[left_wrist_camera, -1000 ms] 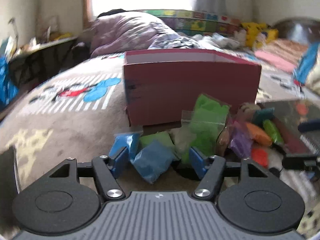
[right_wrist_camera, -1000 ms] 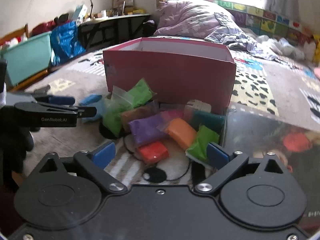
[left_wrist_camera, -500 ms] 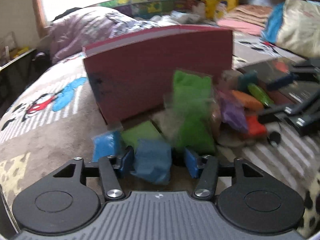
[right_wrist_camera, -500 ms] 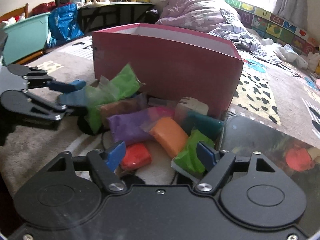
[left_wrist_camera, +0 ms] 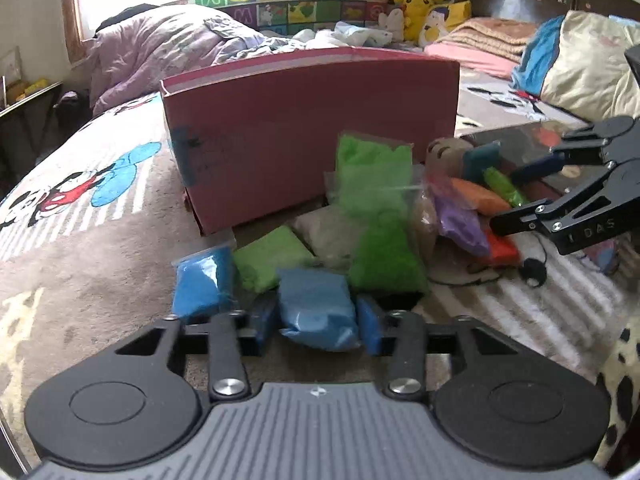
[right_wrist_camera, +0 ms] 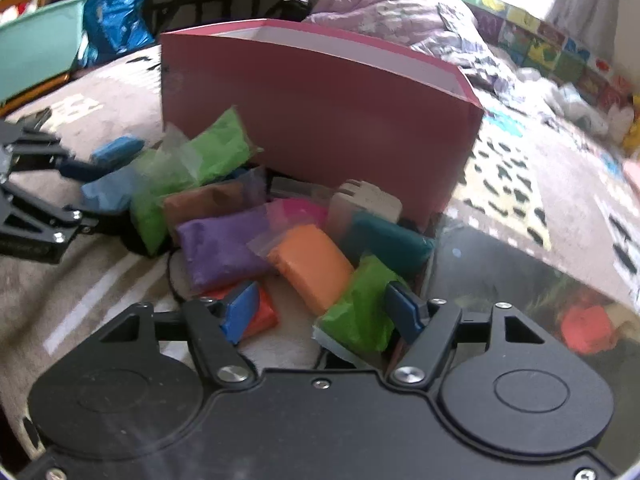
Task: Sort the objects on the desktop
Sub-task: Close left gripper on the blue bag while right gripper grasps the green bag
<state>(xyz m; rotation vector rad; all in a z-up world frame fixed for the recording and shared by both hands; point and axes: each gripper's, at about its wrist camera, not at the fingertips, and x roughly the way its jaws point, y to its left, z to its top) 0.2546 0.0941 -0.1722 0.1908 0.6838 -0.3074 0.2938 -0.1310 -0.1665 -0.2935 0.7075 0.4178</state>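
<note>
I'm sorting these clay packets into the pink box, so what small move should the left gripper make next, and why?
Probably lift. The left gripper is shut on the blue packet, which sits low on the blanket, and the pink box wall stands taller behind the pile.

Straight ahead of both tongs, blocked by the pink box [left_wrist_camera: 312, 140] wall, open only over its rim. Packed between left tongs [left_wrist_camera: 318, 322] and right tongs [right_wrist_camera: 320, 312]: heaped clay bags [right_wrist_camera: 224, 248]. Bare blanket [left_wrist_camera: 100, 272] left of left tongs.
</note>
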